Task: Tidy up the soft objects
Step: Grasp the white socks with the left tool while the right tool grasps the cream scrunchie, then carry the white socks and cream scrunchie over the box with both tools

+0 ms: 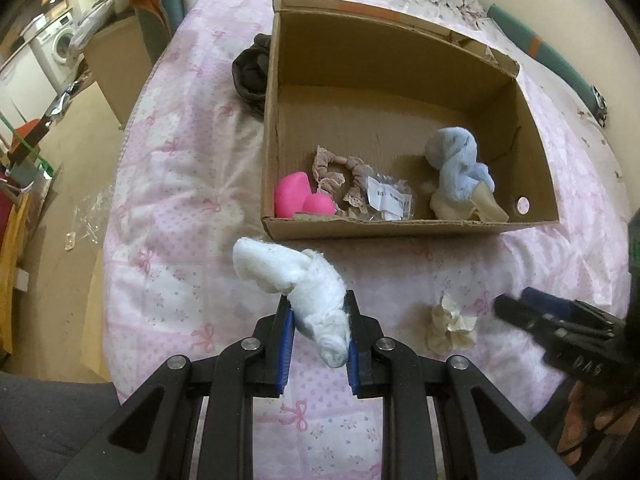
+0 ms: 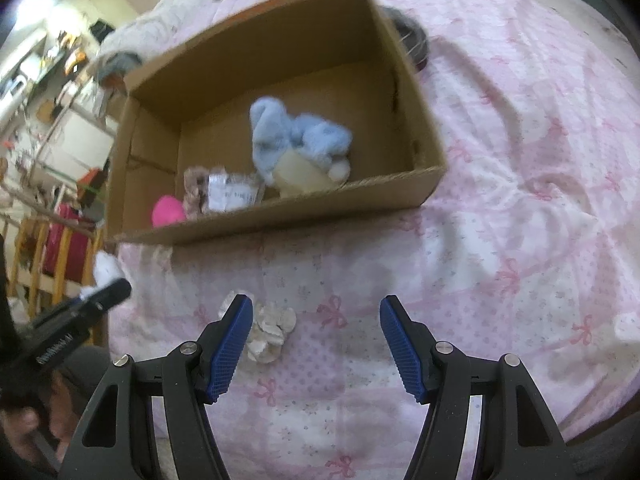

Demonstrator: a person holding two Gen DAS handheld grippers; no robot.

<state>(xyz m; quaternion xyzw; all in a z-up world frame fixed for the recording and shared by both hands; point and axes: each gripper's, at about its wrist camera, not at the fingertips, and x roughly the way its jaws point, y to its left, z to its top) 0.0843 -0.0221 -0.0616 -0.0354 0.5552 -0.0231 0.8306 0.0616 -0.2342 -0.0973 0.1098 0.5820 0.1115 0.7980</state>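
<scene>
Pink-bowed bed quilt (image 1: 180, 216) under cardboard box (image 1: 408, 229), crumpled cream scrunchie (image 1: 450, 322), dark garment (image 1: 250, 74).

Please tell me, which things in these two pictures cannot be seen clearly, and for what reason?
- Dark cloth, left wrist view: the cardboard box wall hides part of it; its kind cannot be told.
- Label on the clear packet: print too small to read.
- Box contents in the right wrist view, such as the blue plush: motion blur removes detail.
- Left gripper, shut on the white sock: it covers the sock's middle.
- Right gripper: open, partly hiding the crumpled cream piece.

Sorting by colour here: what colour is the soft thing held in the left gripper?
White: the fluffy rolled cloth in the left gripper, clearest in the left wrist view.
</scene>
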